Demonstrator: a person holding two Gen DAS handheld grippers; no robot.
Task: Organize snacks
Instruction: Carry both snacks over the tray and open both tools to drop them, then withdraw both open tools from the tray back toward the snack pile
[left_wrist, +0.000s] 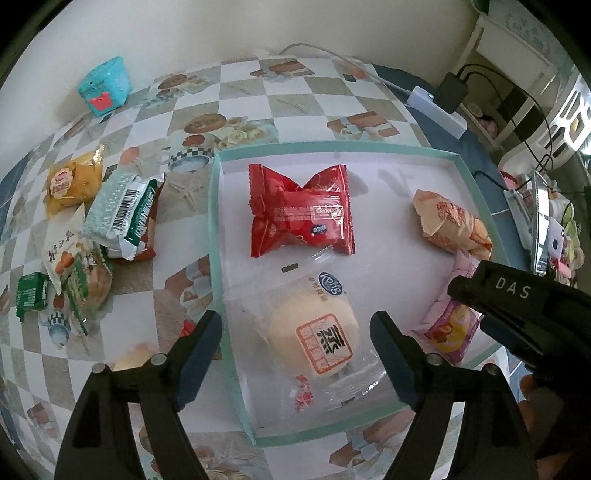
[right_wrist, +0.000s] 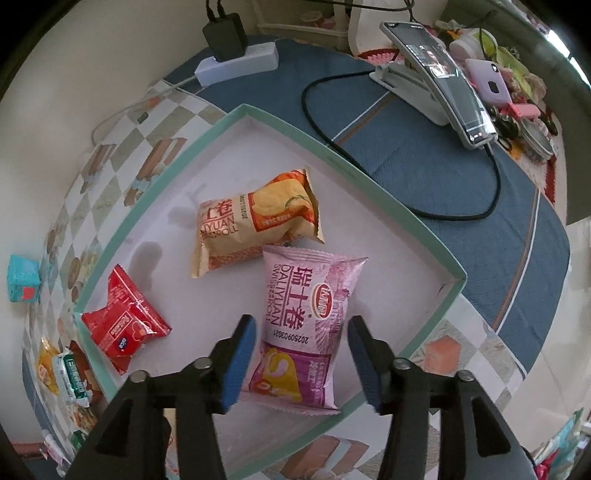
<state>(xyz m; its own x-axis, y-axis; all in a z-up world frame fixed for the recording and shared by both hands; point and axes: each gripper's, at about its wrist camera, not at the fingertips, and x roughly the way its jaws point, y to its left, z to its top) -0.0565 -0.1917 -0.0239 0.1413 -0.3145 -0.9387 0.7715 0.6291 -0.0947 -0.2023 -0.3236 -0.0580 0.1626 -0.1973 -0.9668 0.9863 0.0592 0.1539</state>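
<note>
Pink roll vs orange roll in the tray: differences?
Pink roll lies between the open right gripper's fingers; orange roll lies farther off. Pink wrapper is purple-pink with a yellow panel; orange roll's is tan with an orange panel. Pink points lengthwise away from the camera; orange lies crosswise. Both sealed, inside the tray.

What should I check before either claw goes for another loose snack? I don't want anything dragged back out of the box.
1. Left claw open, empty: ok.
2. Right claw open, pink swiss roll pack between its fingers but ungripped: ok.
3. Bun pack fully inside box: ok.
4. Free floor space in box: ok.
5. Loose snack pile in view: ok.
6. Claws clear of each other: cannot tell.
</note>
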